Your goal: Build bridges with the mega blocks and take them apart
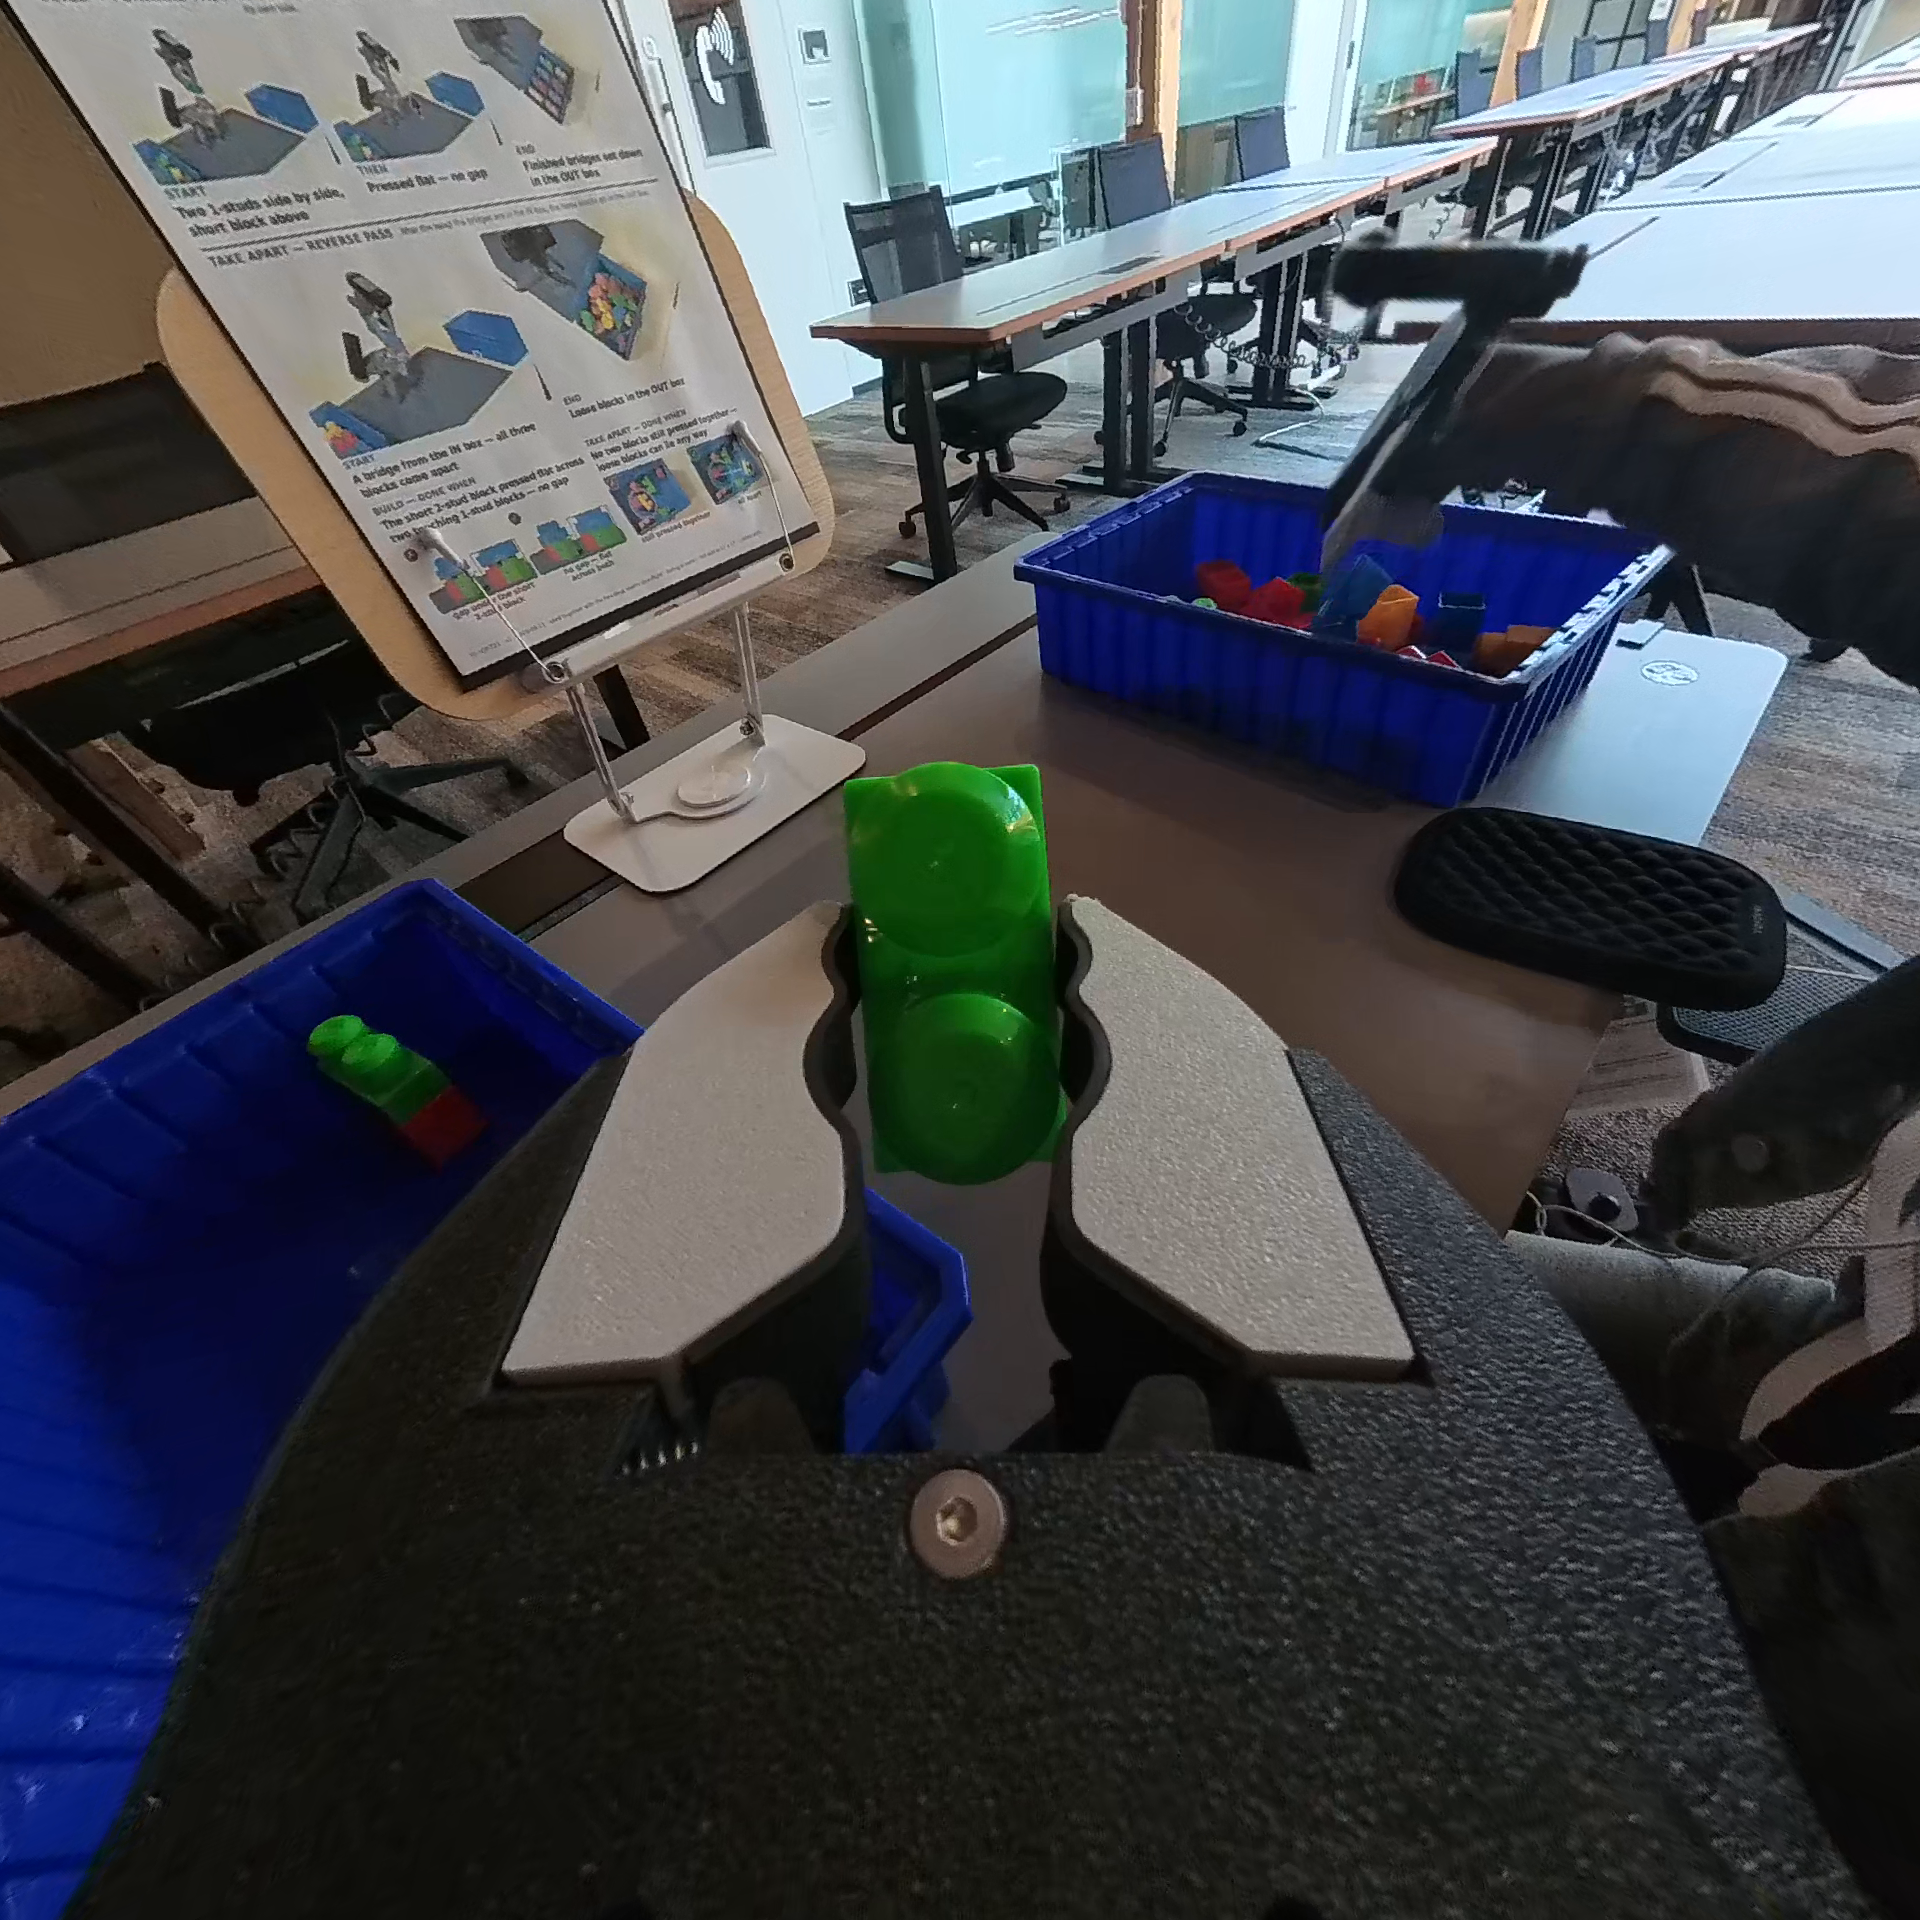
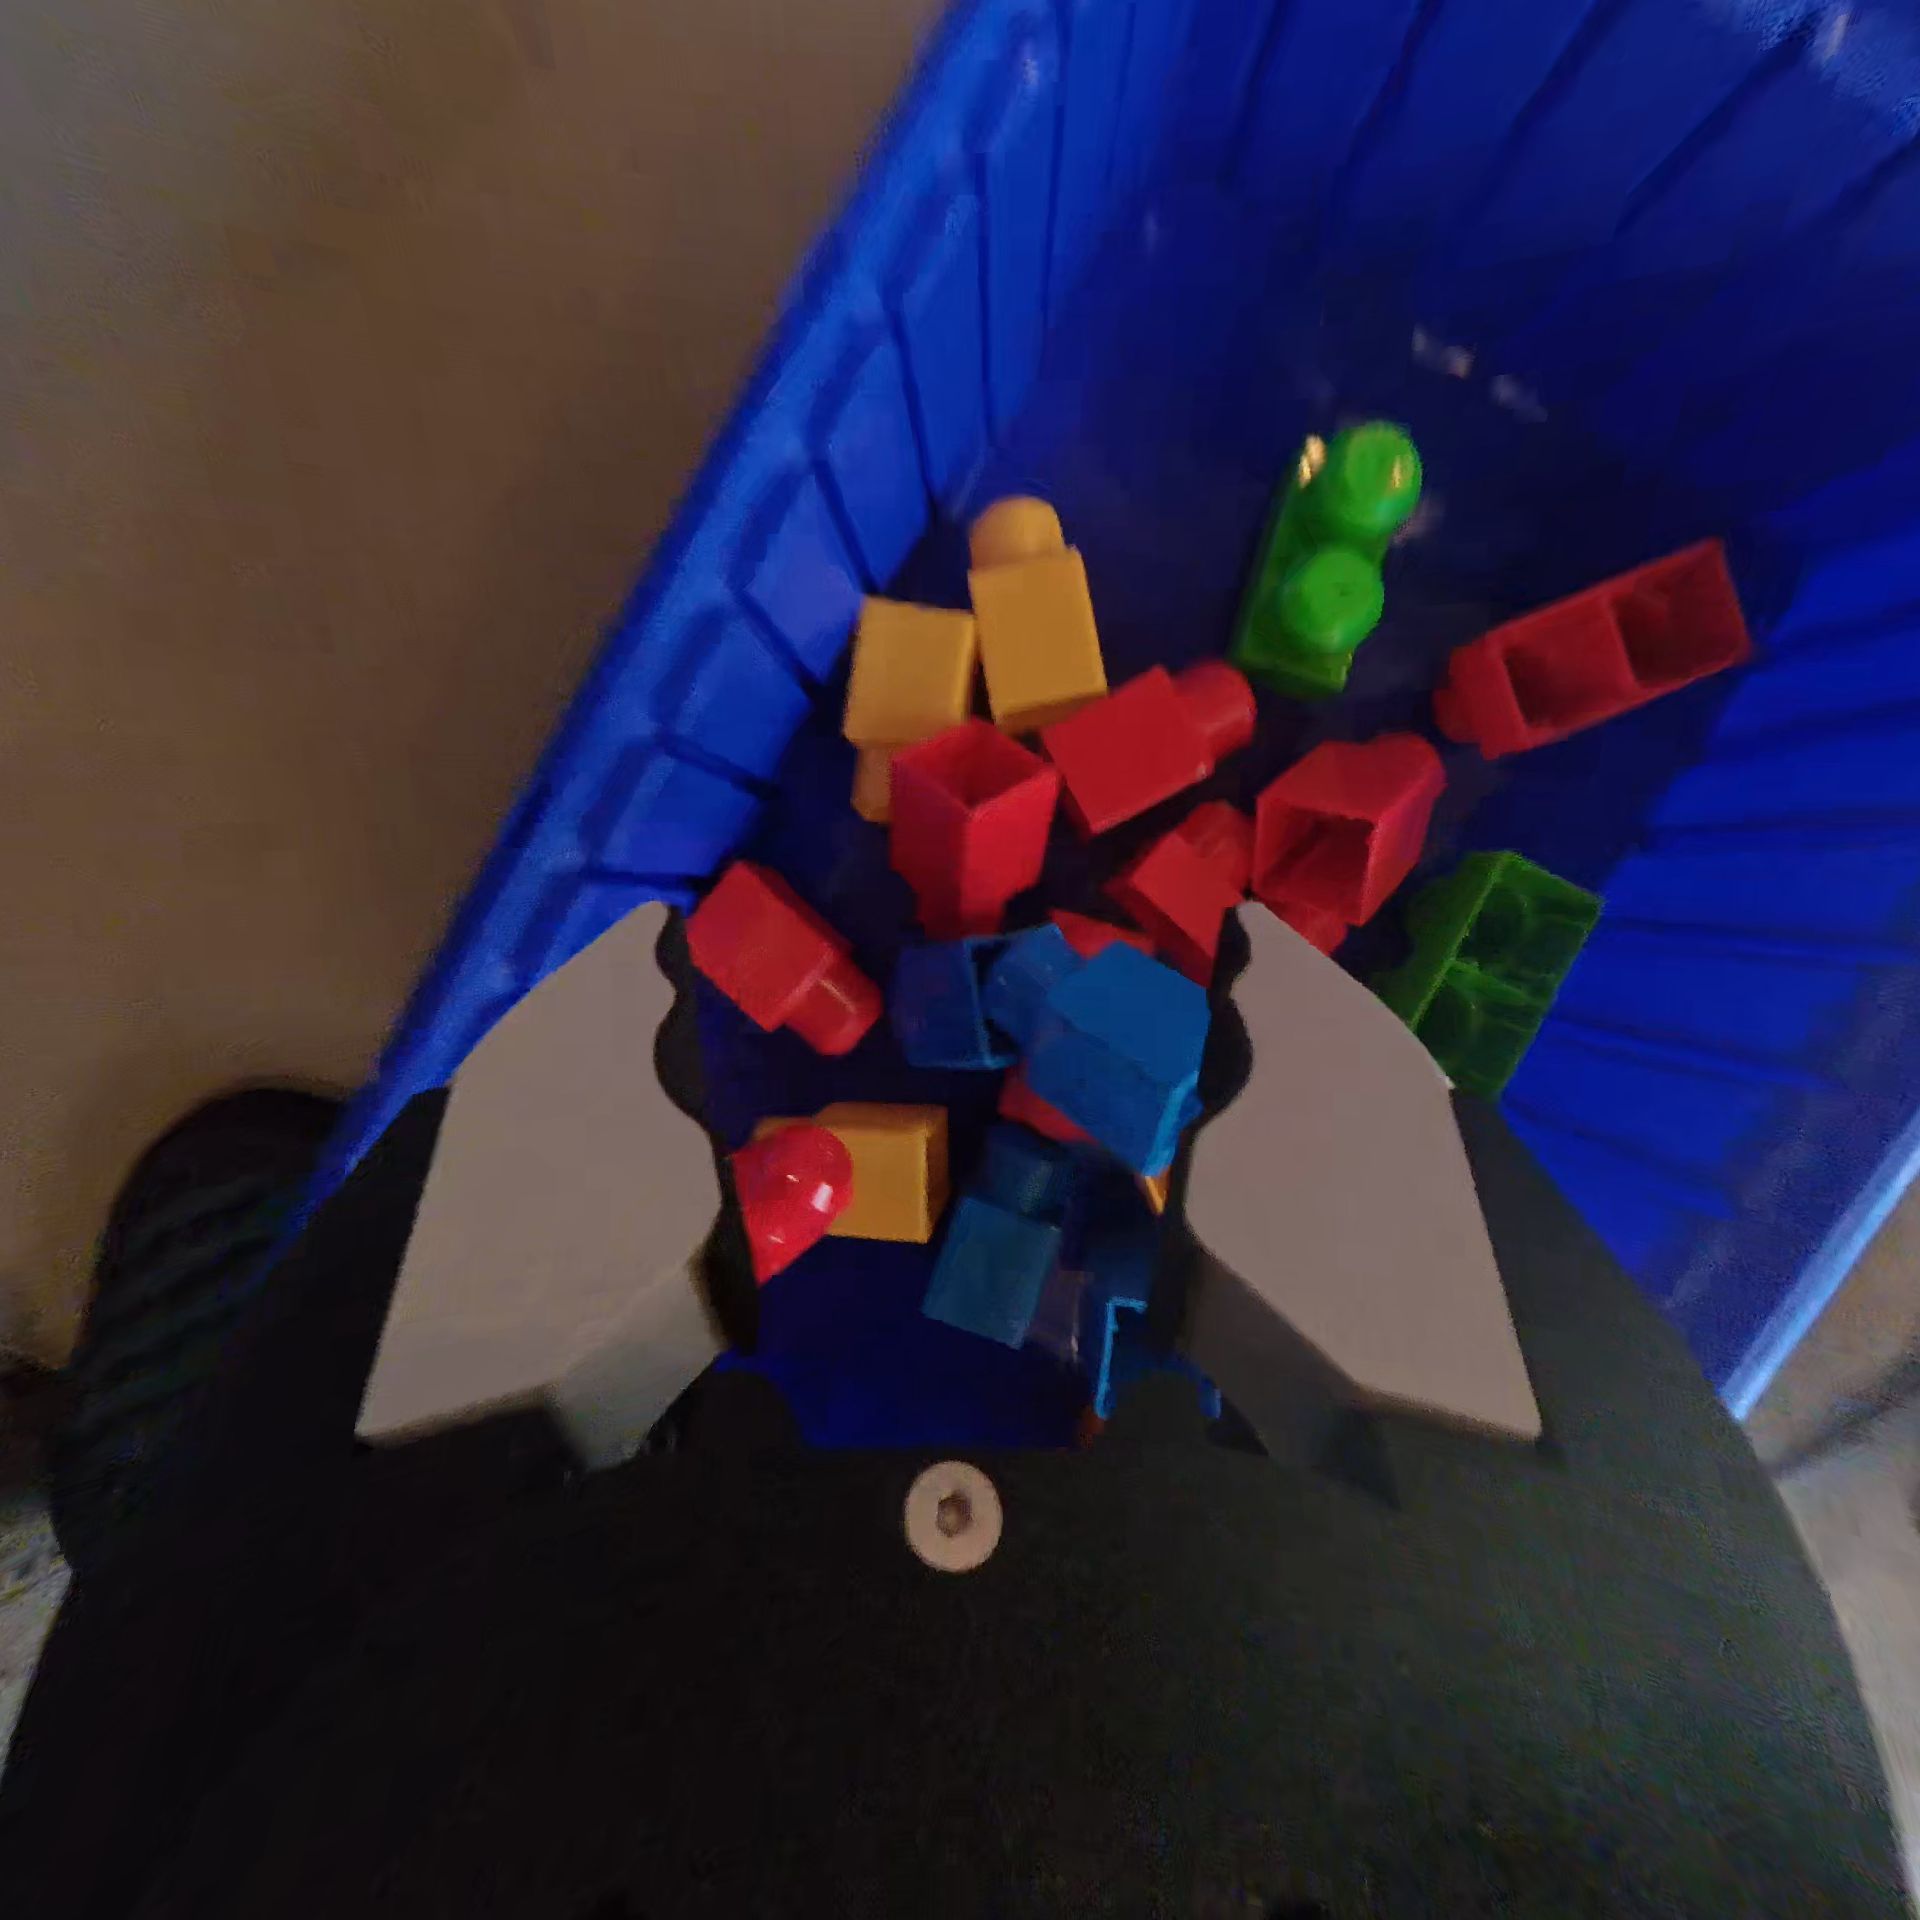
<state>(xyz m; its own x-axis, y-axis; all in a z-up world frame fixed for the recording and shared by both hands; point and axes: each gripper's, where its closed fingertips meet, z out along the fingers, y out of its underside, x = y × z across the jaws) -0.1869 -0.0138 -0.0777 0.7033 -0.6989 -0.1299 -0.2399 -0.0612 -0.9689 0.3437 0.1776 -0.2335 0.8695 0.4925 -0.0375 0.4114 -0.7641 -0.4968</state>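
My left gripper (image 1: pixel 951 914) is shut on a green two-stud block (image 1: pixel 951 966), studs facing the camera, held above the table beside the near blue bin (image 1: pixel 156 1195). That bin holds a built bridge (image 1: pixel 395 1081) of green and red blocks. My right gripper (image 2: pixel 951 925) is open and empty, hanging over the loose blocks in the far blue bin (image 2: pixel 790 582). Between its fingers lie blue blocks (image 2: pixel 1122 1039), with red blocks (image 2: pixel 971 821), yellow blocks (image 2: pixel 1029 634) and green two-stud blocks (image 2: pixel 1320 582) around. The right gripper also shows in the left wrist view (image 1: pixel 1382 520), above the far bin (image 1: pixel 1299 686).
An instruction sheet on a stand (image 1: pixel 447 343) is at the back left of the table (image 1: pixel 1195 862). A black wrist pad (image 1: pixel 1590 904) lies at the right edge. A sleeved arm (image 1: pixel 1714 447) reaches over the far bin. Office desks and chairs stand behind. Spacing between my two grippers at the tips: around 60 centimetres.
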